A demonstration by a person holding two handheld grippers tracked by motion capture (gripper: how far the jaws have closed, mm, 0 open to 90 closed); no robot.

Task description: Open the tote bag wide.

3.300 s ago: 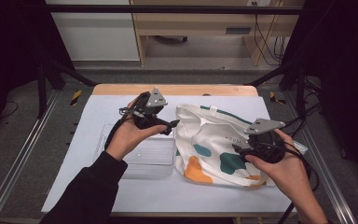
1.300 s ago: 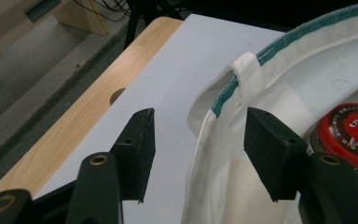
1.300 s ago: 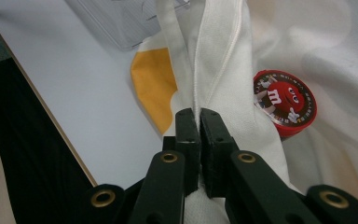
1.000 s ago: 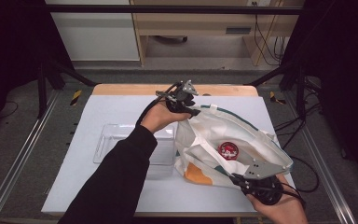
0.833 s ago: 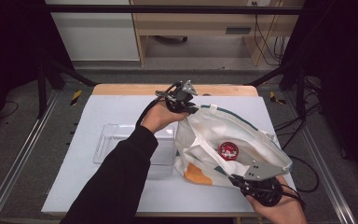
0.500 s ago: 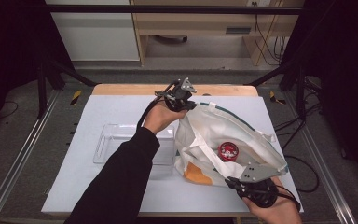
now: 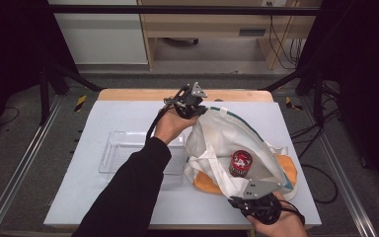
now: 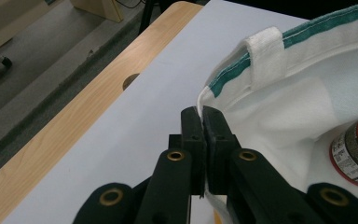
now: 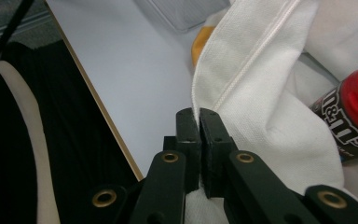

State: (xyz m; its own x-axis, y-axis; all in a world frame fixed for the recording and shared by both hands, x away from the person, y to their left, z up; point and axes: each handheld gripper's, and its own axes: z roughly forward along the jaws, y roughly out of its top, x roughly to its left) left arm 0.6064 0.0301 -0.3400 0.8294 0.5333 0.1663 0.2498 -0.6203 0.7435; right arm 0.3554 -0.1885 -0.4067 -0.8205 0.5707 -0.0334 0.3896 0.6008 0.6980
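White tote bag [image 7: 227, 136], teal-trimmed rim, on white table [image 7: 128, 113]; mouth stretched wide, presumably for access to contents. Left gripper [image 8: 200, 116] clamped on far rim; right gripper [image 9: 195, 116] clamped on near edge by the strap. Inside: red-lidded can [image 7: 240, 163] (candy label, partly legible). Beside bag: clear plastic tray [image 7: 123, 153], apparently empty.

The left claw [image 7: 193, 101] is reaching toward the table's far edge, jaws pressed together on white cloth; the right claw [image 7: 250, 193] is sitting at the near edge, clamping likewise.
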